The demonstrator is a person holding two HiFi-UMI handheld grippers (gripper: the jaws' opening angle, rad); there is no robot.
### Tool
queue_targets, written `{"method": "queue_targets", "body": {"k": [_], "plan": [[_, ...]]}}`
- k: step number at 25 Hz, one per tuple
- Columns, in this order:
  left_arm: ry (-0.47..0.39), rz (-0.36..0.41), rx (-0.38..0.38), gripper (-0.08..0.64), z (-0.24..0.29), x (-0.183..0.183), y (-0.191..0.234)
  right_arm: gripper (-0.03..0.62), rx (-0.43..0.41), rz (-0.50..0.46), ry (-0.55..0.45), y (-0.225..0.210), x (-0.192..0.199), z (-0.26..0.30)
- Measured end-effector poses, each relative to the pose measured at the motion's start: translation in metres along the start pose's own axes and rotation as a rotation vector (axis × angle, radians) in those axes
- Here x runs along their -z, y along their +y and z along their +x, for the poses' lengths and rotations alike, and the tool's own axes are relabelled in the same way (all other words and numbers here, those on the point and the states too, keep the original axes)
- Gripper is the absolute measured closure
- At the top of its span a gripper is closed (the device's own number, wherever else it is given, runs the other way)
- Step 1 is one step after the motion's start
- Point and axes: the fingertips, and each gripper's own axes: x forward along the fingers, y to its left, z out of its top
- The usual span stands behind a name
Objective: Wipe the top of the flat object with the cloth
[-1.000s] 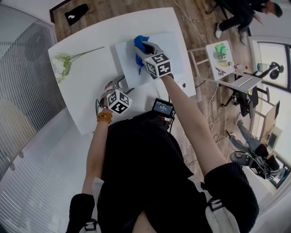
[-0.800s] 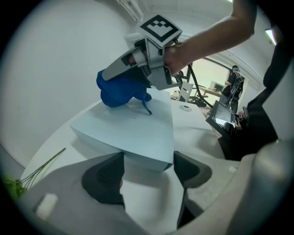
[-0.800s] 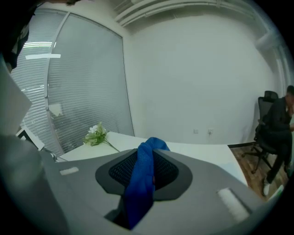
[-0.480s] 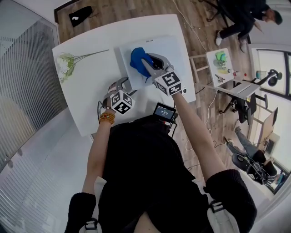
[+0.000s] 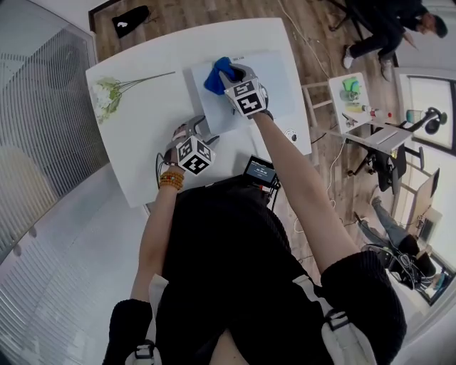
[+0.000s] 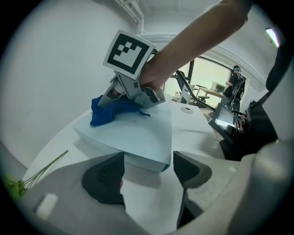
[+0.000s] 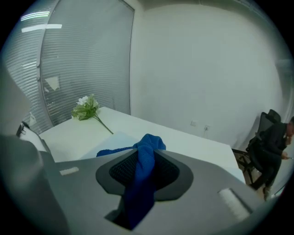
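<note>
The white table carries a bunch of flowers at 9 o'clock from the flat object, well apart from it. A small screen device sits at 6 o'clock by the near edge, and a round puck at 5 o'clock. A black bag lies on the floor at 11 o'clock, past the table.

My right gripper pinches the blue cloth. It runs up between the pads and bunches out at 12 o'clock. These jaws stand narrow and have just been opening a little, with the cloth between them. The cloth rests on the flat object's top, toward its 10 o'clock corner in the head view.

My left gripper holds its jaws wide over bare table, with the flat object's near corner just ahead of the gap at 12 o'clock. From there my right hand and its gripper cover part of the cloth at 11 o'clock.
</note>
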Motion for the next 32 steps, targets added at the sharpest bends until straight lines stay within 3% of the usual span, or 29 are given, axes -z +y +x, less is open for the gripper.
{"method": "queue_targets", "body": {"k": [15,19,22,24,27,30,32], "plan": [[0.012,-0.006,-0.011,0.222,0.002,0.001,0.001,0.489,-0.101,-0.116,0.007,0.053,-0.019,0.019],[0.032,0.008,-0.019,0.222,0.001,0.002,0.003,0.480,-0.232,-0.079,0.006,0.076,-0.026,0.021],[0.038,0.000,-0.024,0.222,-0.002,0.003,0.002,0.483,-0.297,-0.072,-0.081,0.078,-0.041,-0.004],[0.039,-0.001,-0.026,0.222,-0.004,0.003,0.002,0.483,-0.256,-0.048,-0.160,0.051,-0.046,-0.029],[0.032,0.003,-0.030,0.224,-0.005,0.000,0.001,0.482,-0.126,-0.018,-0.241,-0.016,-0.041,-0.075],[0.020,-0.001,-0.039,0.225,-0.007,-0.004,0.002,0.482,0.080,-0.015,-0.297,-0.091,-0.038,-0.131],[0.020,-0.013,-0.041,0.227,-0.009,-0.004,0.002,0.482,0.235,-0.046,-0.284,-0.131,-0.030,-0.161]]}}
